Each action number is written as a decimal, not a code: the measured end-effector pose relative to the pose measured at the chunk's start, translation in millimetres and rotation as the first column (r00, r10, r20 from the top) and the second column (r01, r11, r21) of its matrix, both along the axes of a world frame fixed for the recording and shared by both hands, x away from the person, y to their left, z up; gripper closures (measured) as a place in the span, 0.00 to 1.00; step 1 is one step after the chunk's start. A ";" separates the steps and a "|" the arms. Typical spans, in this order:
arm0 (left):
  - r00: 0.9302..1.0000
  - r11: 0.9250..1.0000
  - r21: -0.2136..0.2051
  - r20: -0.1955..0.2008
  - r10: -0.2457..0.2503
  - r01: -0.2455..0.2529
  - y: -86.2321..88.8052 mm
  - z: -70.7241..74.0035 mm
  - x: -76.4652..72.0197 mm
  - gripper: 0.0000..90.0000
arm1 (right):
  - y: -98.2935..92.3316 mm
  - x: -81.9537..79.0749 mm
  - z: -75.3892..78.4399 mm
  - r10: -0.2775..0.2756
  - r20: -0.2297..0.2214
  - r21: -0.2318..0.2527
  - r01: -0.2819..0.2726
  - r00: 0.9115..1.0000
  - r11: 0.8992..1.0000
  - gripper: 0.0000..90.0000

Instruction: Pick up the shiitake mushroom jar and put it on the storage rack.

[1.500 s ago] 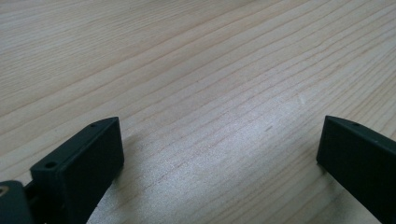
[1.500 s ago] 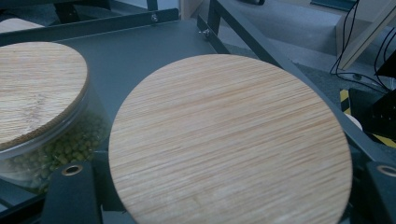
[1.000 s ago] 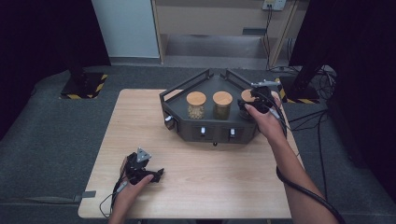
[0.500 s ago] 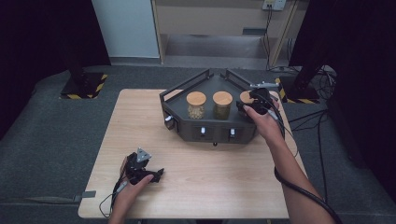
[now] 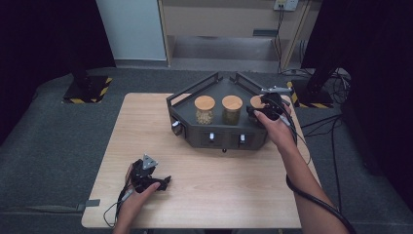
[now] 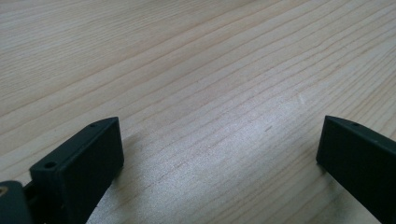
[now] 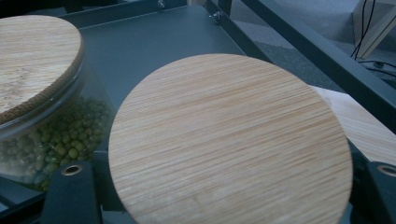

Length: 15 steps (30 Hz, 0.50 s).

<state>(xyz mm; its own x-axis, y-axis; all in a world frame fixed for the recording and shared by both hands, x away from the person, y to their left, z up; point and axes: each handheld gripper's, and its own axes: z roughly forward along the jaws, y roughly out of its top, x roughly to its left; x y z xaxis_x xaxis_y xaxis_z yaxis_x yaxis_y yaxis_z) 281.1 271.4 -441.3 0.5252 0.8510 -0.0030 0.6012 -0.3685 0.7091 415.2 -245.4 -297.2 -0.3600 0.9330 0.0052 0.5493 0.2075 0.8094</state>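
In the right gripper view, the wooden lid [image 7: 231, 140] is covering its own jar and running off the bottom edge, the neighbouring jar [image 7: 44, 135] is being cut off at the left, and in the high view the right gripper [image 5: 265, 108] is hiding that jar.

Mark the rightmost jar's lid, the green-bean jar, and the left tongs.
rightmost jar's lid [image 7: 229, 140]: right gripper view, middle of wooden top.
green-bean jar [image 7: 51, 135]: right gripper view, glass wall.
left tongs [image 6: 219, 158]: left gripper view, midway between open jaws.

Striated bamboo lid [image 7: 231, 140], glass jar [image 7: 46, 135] – matt dark metal rack [image 5: 195, 95]
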 end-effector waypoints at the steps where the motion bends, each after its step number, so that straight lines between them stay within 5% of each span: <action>1: 1.000 1.000 0.000 0.000 0.000 0.000 0.0 0.0 0.0 0.00 | -0.4 -0.6 -0.5 -0.001 0.002 0.002 0.001 1.000 1.000 0.29; 15: 1.000 1.000 0.000 -0.001 -0.001 0.001 0.1 0.1 0.1 0.00 | -3.7 -3.3 -6.3 0.008 0.012 0.012 -0.008 1.000 1.000 0.26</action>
<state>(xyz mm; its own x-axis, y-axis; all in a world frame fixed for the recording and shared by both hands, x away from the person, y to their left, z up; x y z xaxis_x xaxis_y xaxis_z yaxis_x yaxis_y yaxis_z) 281.2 271.5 -441.3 0.5257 0.8507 -0.0033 0.6014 -0.3689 0.7087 411.9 -249.1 -303.5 -0.3675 0.9299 0.0125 0.5383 0.2017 0.8183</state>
